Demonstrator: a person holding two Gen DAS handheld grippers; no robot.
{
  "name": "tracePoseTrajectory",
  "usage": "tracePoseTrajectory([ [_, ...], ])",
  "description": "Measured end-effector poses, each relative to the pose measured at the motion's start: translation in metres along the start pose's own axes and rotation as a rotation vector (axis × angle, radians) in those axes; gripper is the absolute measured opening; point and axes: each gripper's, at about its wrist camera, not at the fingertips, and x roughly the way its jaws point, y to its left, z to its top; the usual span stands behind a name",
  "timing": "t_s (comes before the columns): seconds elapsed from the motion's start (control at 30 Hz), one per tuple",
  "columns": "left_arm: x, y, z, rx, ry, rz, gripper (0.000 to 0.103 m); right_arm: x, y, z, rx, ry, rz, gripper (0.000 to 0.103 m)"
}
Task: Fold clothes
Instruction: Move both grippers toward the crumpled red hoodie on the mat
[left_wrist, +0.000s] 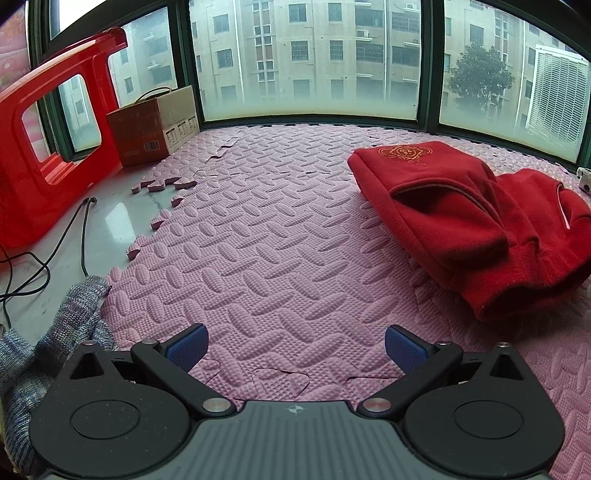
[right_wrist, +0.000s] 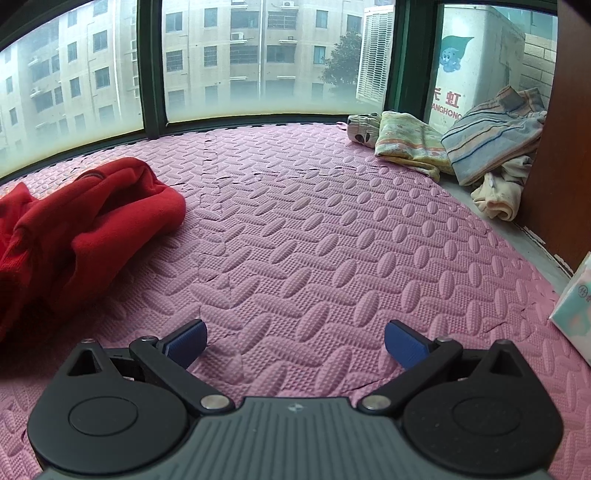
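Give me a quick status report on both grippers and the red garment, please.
Left gripper open, empty. Right gripper open, empty. Red garment bunched on pink foam mat, untouched. Nothing between grippers and garment.

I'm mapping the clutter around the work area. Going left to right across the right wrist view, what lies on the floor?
Red garment → bare pink foam mat → small patterned bundle → yellow printed cloth → blue striped shirt → tissue pack at the right edge.
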Motion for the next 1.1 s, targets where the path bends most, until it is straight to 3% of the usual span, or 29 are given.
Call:
tracePoseTrajectory([
  [0.57, -0.025, -0.036, -0.001, 0.078, -0.001, -0.051, 0.103, -0.040, 0.052, -0.004, -0.138, 0.013, 0.173, 0.103],
  [1.1, -0.040, -0.050, -0.003, 0.095, 0.009, -0.095, 0.103, -0.066, 0.066, -0.014, -0.173, -0.005, 0.257, 0.103],
])
